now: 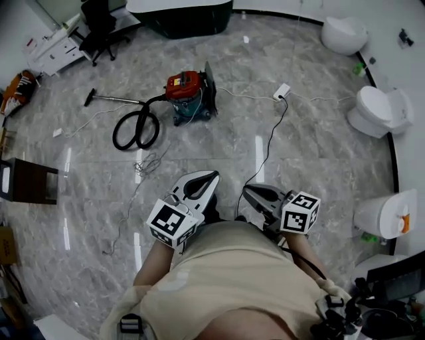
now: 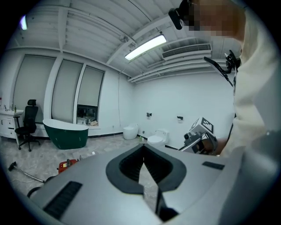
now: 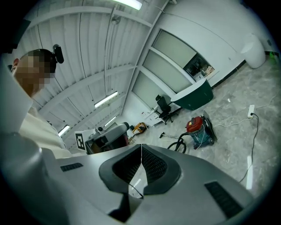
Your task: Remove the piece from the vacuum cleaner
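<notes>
The vacuum cleaner (image 1: 189,96), red on top with a teal body, stands on the marble floor well ahead of me. Its black hose (image 1: 136,129) lies coiled to its left, and the wand (image 1: 109,98) stretches further left. It also shows small in the left gripper view (image 2: 66,165) and in the right gripper view (image 3: 197,129). Both grippers are held close to my body, far from the vacuum. My left gripper (image 1: 212,176) (image 2: 143,147) is shut with nothing in it. My right gripper (image 1: 247,190) (image 3: 141,146) is shut and empty too.
A power strip (image 1: 281,91) with a black cable (image 1: 269,149) lies right of the vacuum. White toilets (image 1: 378,109) line the right wall. A dark green bathtub (image 1: 186,16) and an office chair (image 1: 99,26) stand at the back. A dark box (image 1: 26,180) sits at the left.
</notes>
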`<state>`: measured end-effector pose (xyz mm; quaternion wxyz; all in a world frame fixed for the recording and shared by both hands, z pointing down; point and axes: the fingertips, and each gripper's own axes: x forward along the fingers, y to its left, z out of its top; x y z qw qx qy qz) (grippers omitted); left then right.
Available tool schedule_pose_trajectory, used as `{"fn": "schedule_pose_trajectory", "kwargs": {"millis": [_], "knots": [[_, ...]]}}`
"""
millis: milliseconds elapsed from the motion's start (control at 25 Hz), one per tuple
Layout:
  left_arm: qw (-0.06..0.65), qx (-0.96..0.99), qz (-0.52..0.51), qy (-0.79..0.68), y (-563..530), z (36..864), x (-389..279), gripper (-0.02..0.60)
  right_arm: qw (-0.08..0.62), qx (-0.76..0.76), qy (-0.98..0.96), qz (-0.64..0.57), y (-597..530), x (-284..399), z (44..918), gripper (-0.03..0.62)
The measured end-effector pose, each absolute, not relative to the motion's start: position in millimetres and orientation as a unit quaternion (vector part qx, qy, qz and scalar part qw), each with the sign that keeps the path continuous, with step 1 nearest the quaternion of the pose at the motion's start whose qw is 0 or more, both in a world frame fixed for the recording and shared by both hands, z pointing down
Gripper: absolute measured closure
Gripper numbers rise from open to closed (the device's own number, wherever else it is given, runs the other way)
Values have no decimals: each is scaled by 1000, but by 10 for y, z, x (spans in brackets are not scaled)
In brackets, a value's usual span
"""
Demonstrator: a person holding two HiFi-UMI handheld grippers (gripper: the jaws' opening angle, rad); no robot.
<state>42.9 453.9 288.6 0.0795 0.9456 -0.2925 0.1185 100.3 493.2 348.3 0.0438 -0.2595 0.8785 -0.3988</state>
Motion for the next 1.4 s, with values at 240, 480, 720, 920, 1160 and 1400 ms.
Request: {"fn": "schedule_pose_trajectory", "kwargs": {"millis": [240,480,720,920,1160,1400], "knots": [[104,946,88,-293,3902,2893,-91,577,-21,-273,888,-368,4339,527,3449,591],[123,949,70,-283,3387,2941,-563,577,-34,-294,876,-380,3887,121,3481,591],[130,951,67,-274,3083,2970,-877,578,-49,-314,867,-384,3700,-92,3461,591],[141,949,61,-274,3037,2777,-885,577,-64,-292,872,-387,3575,-209,3237,591],[147,942,85,-290,2940,3013,-728,577,-50,-277,883,-375,3391,-116,3338,591],[135,928,104,-330,2787,3015,-498,577,-22,-237,896,-374,3066,109,3401,591]]}}
